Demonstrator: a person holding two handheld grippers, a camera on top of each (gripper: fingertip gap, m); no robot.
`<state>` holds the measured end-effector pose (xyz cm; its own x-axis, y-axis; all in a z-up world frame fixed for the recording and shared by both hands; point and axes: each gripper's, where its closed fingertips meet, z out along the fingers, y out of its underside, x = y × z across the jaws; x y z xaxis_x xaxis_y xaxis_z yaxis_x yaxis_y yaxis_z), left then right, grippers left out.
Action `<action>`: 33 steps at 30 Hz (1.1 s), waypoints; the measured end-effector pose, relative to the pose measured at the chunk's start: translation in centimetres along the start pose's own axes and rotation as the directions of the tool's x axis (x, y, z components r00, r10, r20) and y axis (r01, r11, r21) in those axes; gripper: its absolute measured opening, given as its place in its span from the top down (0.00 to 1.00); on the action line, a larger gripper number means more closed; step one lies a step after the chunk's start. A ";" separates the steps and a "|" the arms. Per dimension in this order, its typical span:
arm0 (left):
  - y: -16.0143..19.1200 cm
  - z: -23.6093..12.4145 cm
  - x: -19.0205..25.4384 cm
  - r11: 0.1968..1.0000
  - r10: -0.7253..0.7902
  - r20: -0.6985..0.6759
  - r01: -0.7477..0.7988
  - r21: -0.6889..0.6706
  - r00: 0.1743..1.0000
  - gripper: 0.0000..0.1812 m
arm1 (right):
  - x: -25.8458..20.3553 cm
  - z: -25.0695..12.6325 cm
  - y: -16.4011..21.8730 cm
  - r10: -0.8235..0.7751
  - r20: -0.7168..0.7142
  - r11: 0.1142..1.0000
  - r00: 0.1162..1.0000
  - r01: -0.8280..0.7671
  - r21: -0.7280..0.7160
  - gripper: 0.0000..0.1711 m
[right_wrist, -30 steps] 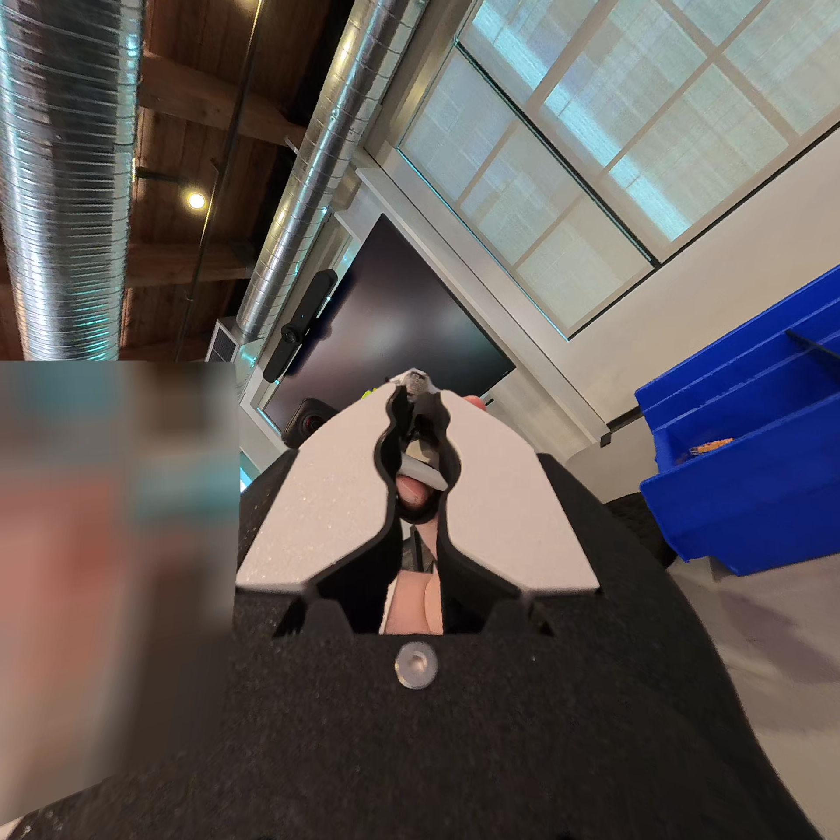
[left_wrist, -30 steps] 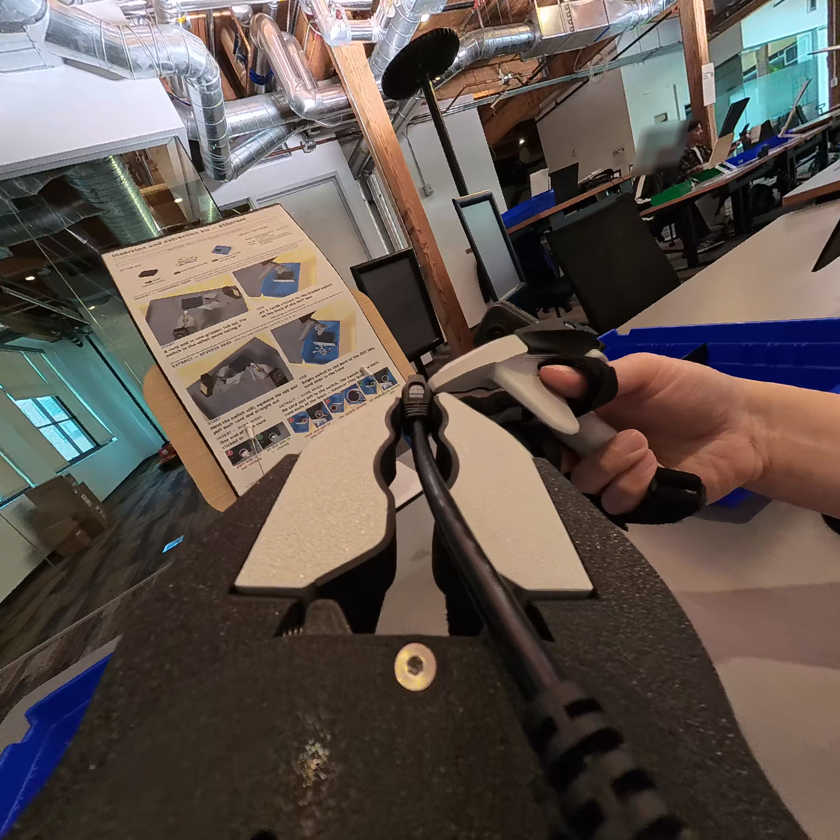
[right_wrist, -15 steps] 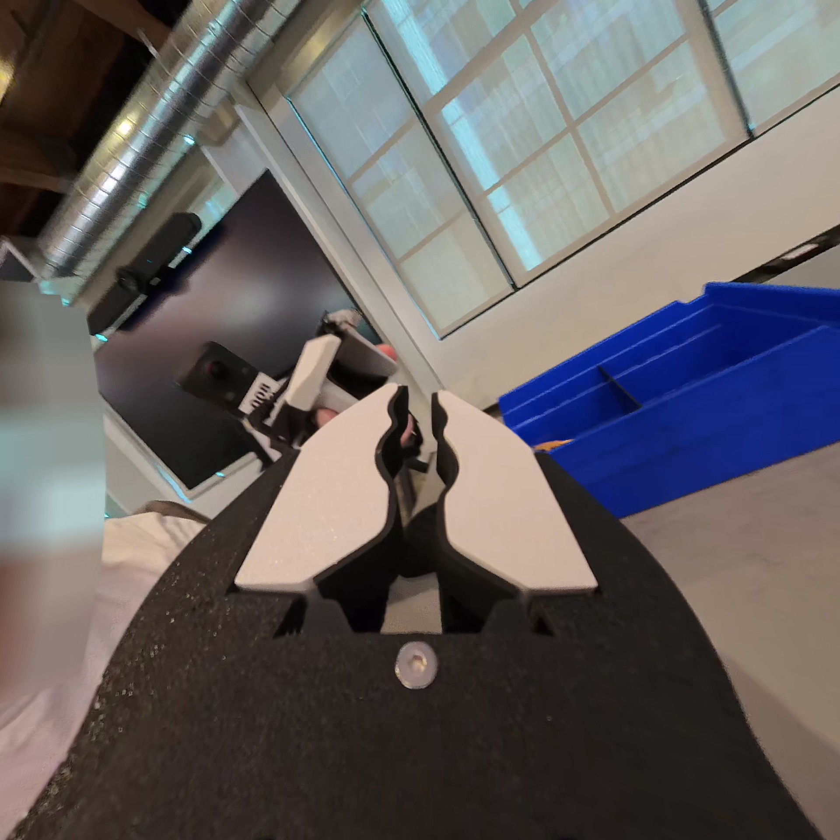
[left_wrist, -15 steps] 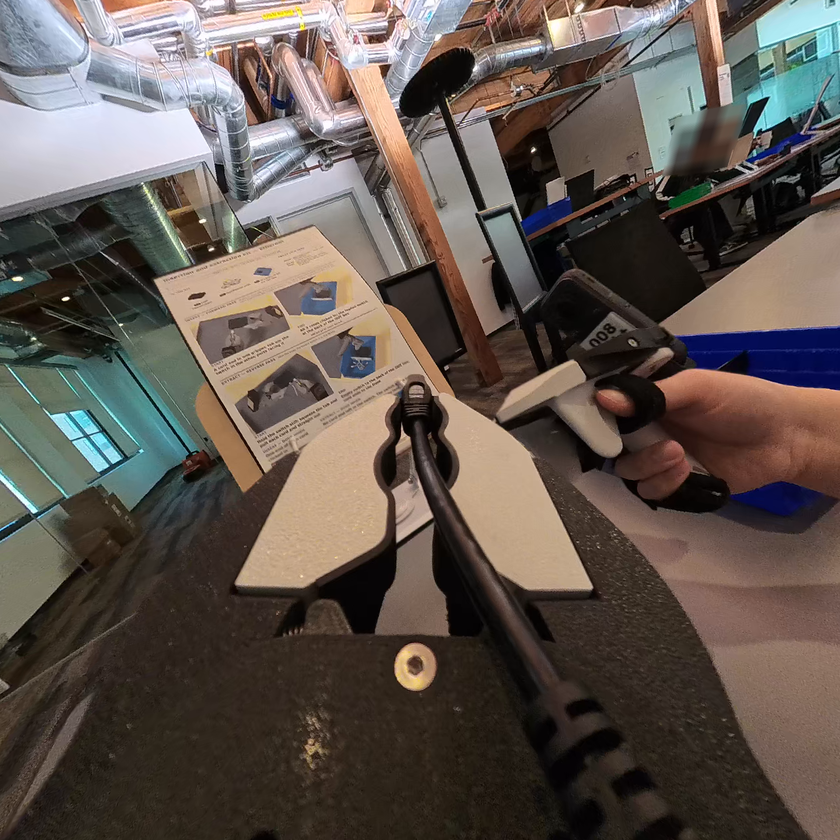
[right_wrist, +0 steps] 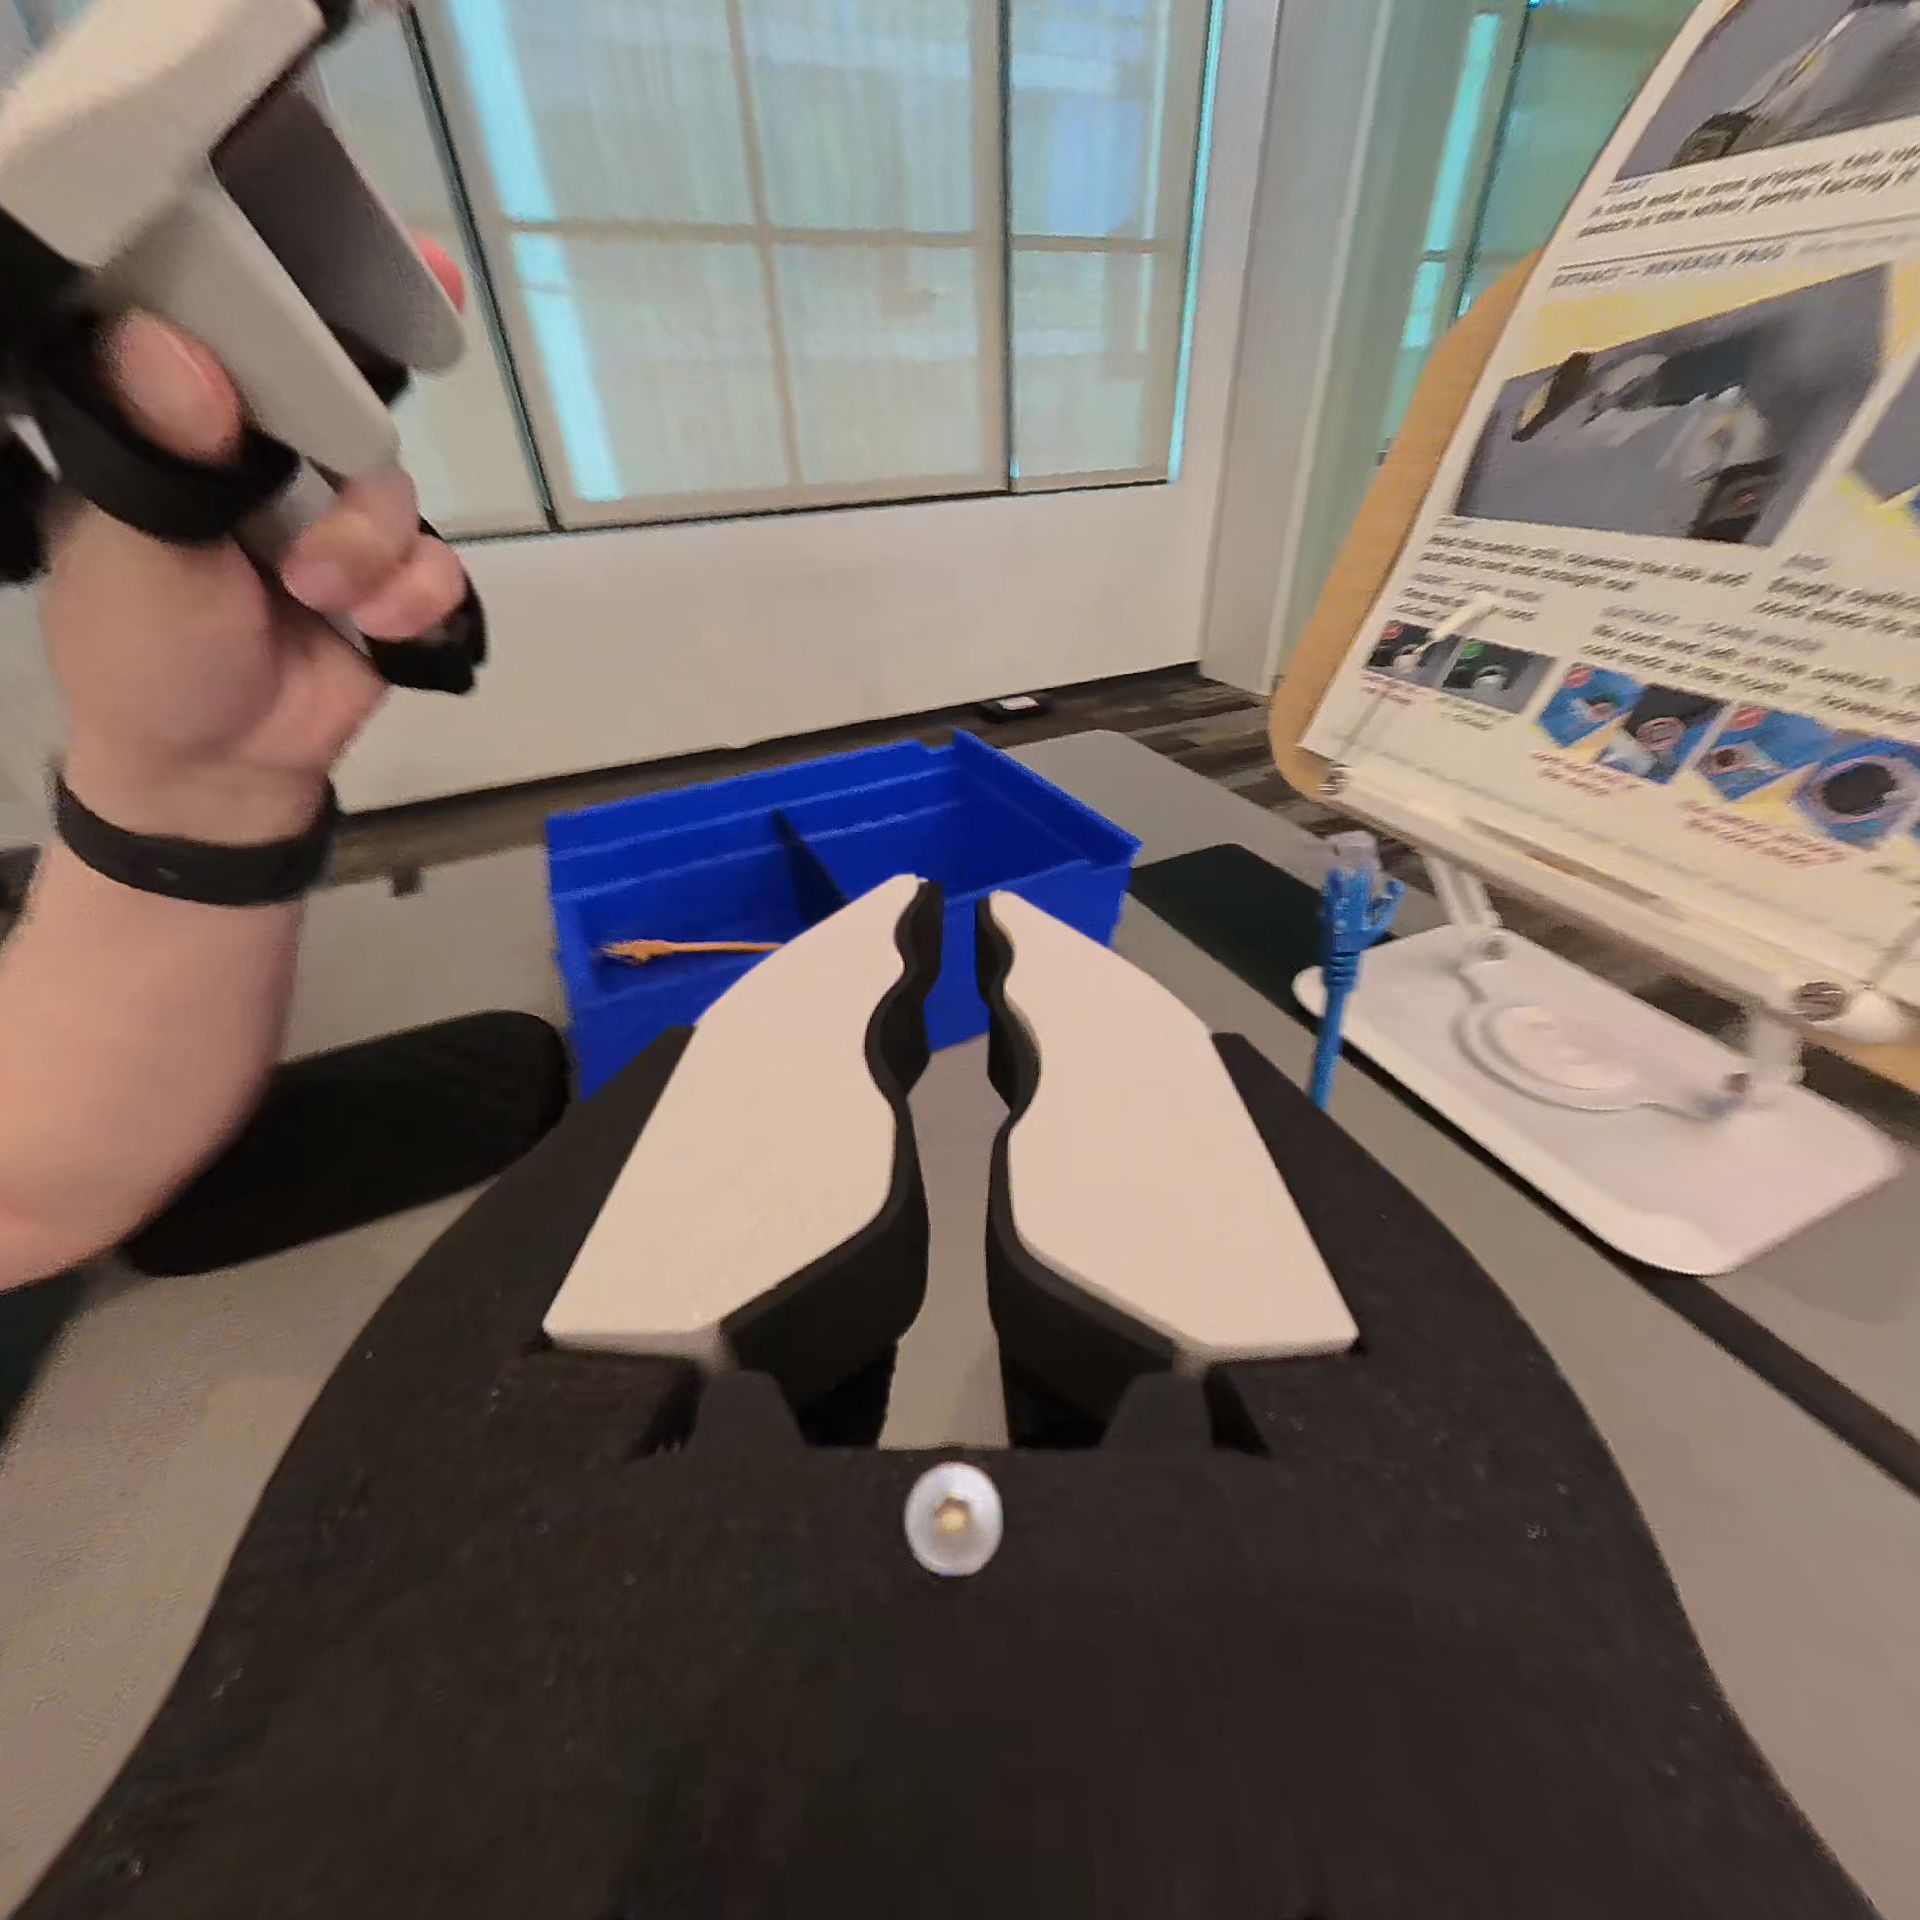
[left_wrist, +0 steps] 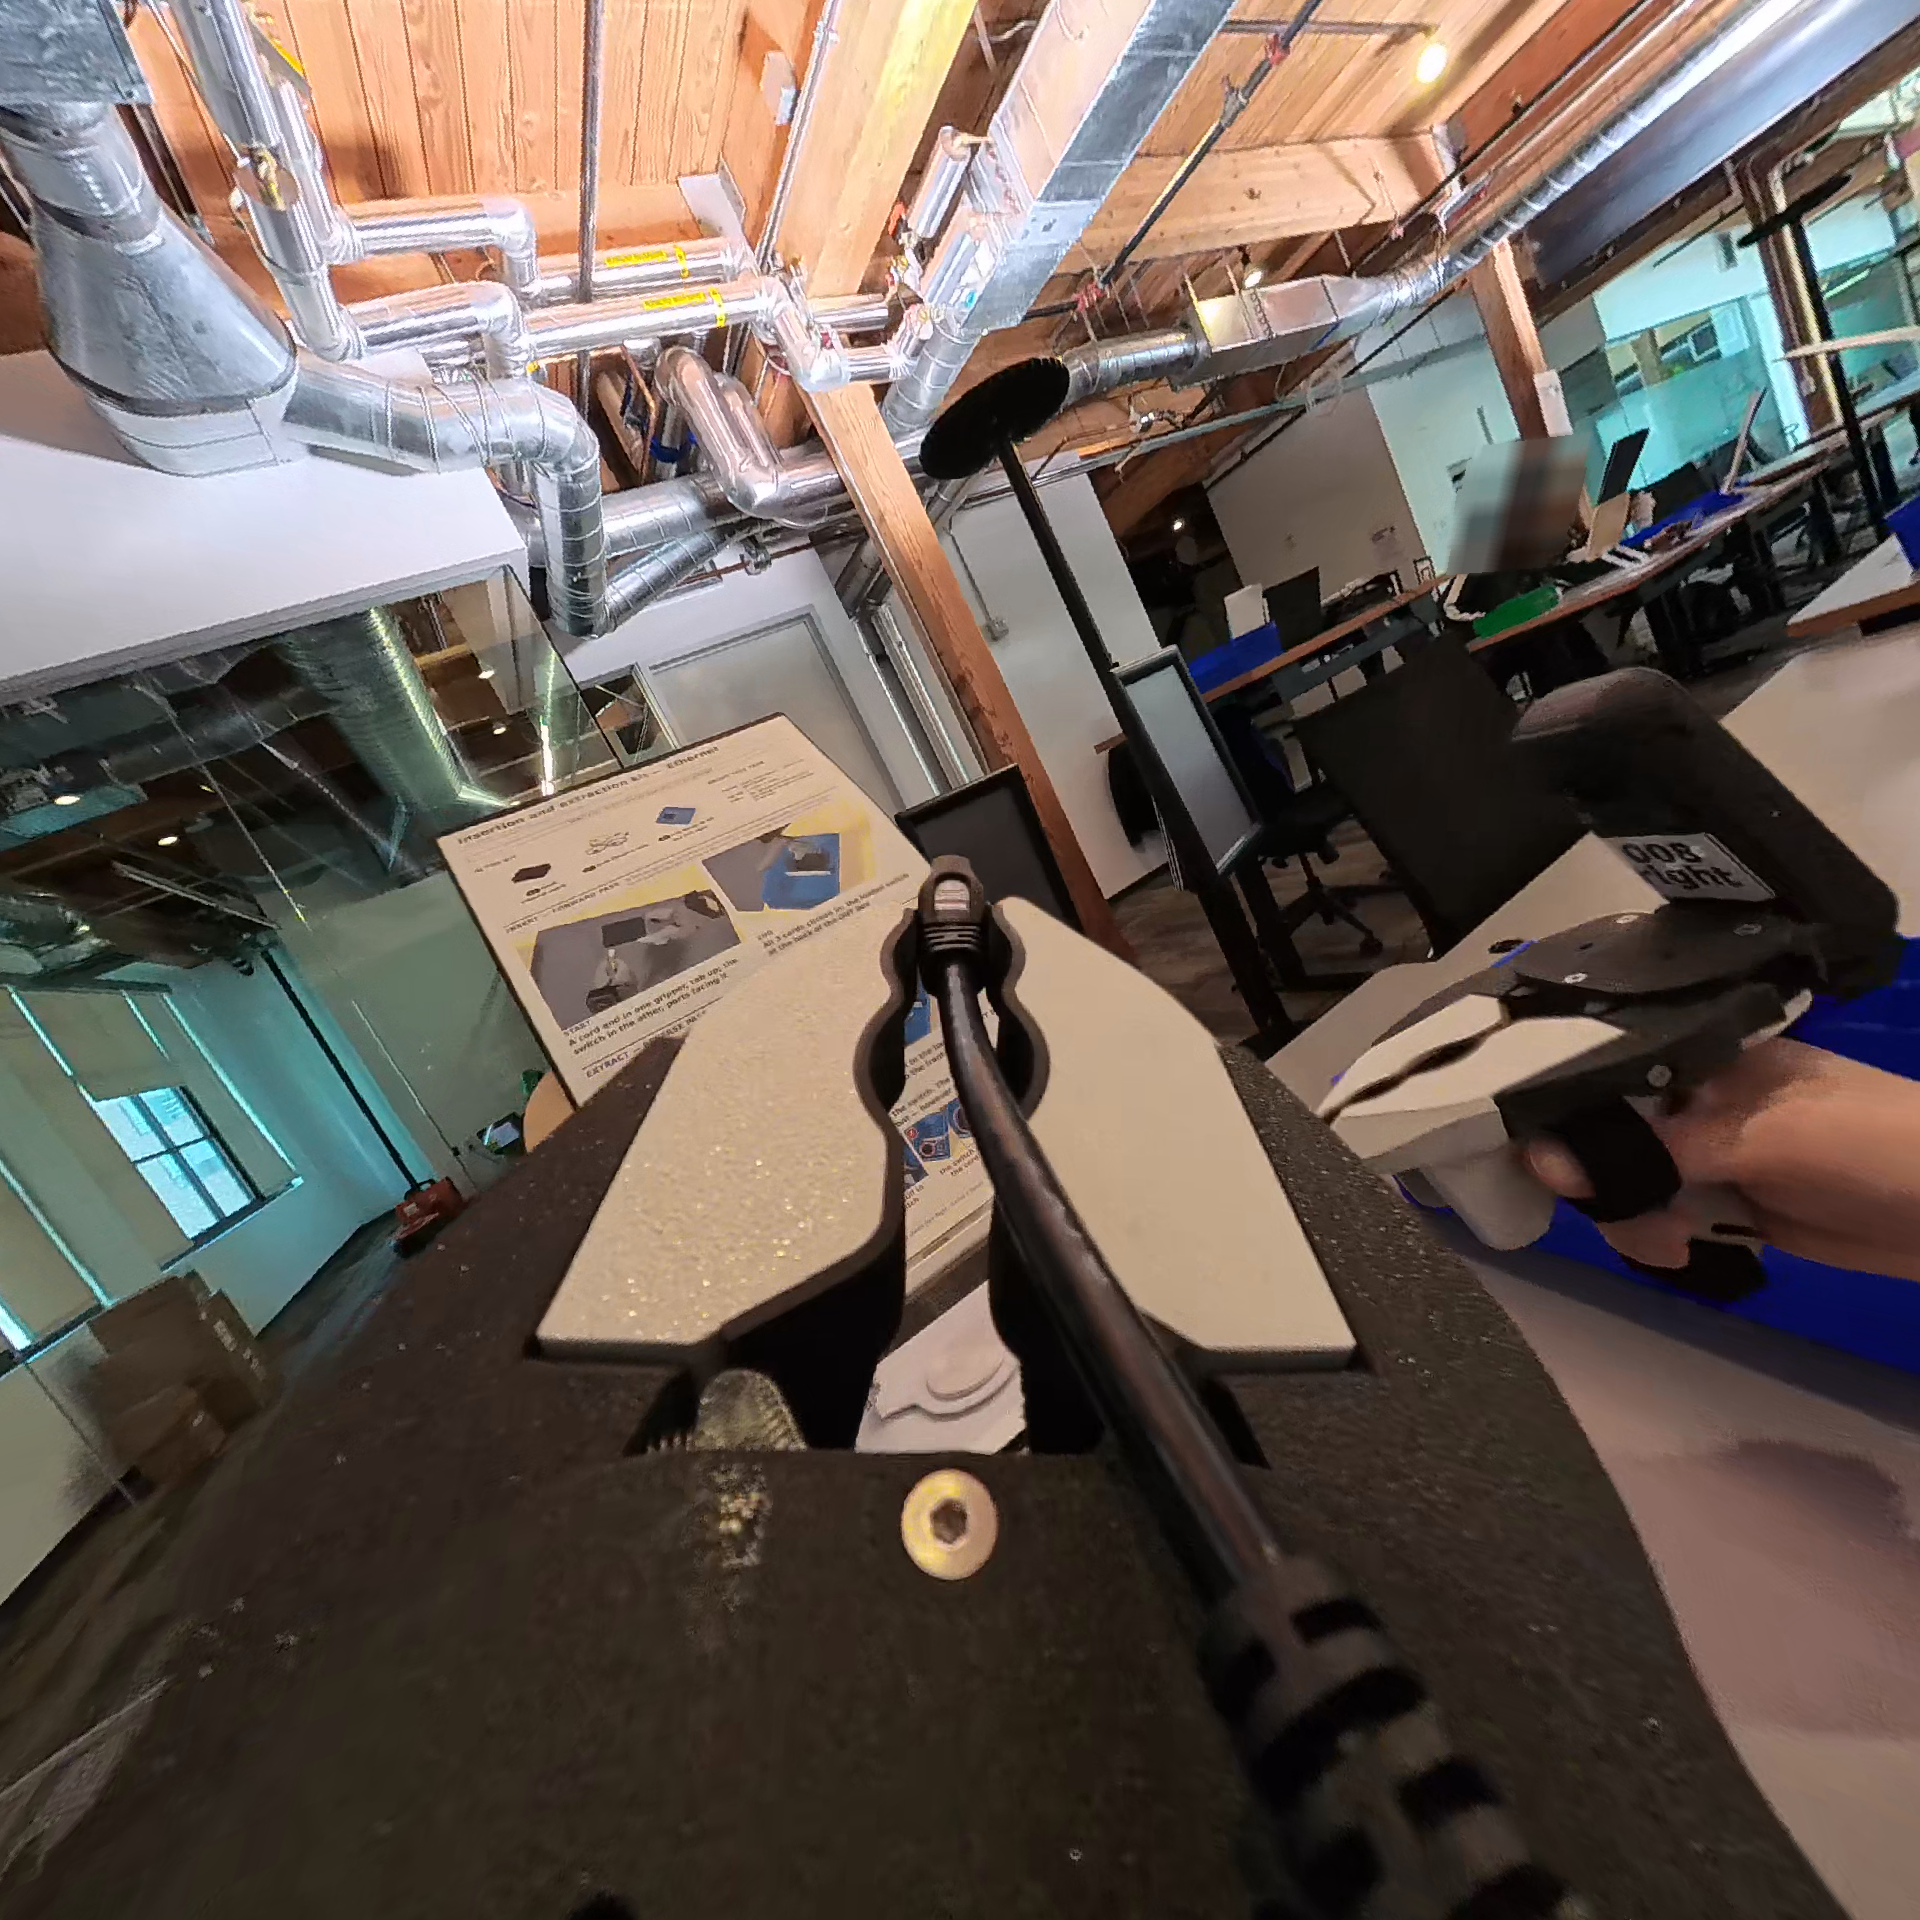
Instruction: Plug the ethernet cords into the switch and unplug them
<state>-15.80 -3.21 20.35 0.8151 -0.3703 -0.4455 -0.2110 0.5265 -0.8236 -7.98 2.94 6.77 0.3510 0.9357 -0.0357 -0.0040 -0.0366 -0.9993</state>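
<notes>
Cord first: the left gripper (left_wrist: 951, 930) is clamped on a black ethernet cord (left_wrist: 1049, 1174), whose plug sticks up just past the fingertips while the cable runs back between the fingers, over the gripper body and out of the lower right of the left wrist view. This gripper is raised and tilted upward, toward the ceiling pipes and a wooden post. Behind its fingers stands an instruction sheet (left_wrist: 665, 894) on a tilted board. To the right, well apart from the held plug, the right gripper (left_wrist: 1351, 1091) shows side-on in a person's hand (left_wrist: 1714, 1184), above the grey worktop (left_wrist: 1714, 1455) and in front of a blue bin (left_wrist: 1849, 1029).

In the right wrist view, the person's left hand (right_wrist: 208, 644), with a black band on the wrist, grips the handle of the left gripper at the upper left. In the middle, the right gripper (right_wrist: 958, 914) holds nothing; its fingers stand a narrow gap apart and point down toward the worktop (right_wrist: 416, 935). Just beyond the fingertips sits the blue bin (right_wrist: 665, 862), divided into compartments, with an orange cord (right_wrist: 686, 948) lying in its left one. To the right of the gripper, a blue ethernet cord (right_wrist: 1345, 935) rises with its plug upward, beside the white base of the stand (right_wrist: 1621, 1122) that carries the instruction sheet (right_wrist: 1714, 468). No switch can be made out in either view.
</notes>
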 end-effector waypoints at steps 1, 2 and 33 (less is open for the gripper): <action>0.3 0.0 -0.2 1.000 -0.009 0.000 0.009 0.000 1.000 0.94 | 0.3 0.0 0.2 -0.034 -0.025 0.999 0.999 0.034 -0.014 0.97; 0.7 -0.1 -0.4 1.000 -0.014 0.001 0.014 -0.007 1.000 0.94 | 0.6 0.1 0.5 -0.066 -0.046 0.998 0.997 0.065 -0.022 0.97; 6.0 0.1 -0.7 0.978 -0.199 -0.025 0.197 -0.068 0.980 0.94 | 8.9 -1.1 11.2 -0.289 -0.393 0.906 0.873 0.117 -0.406 0.60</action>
<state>-17.53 0.31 15.73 0.8269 -0.4870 -0.2812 -0.0825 0.3895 -0.9173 -3.86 10.51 -4.68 0.6754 0.6895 0.2616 0.4181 -0.0658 -0.9060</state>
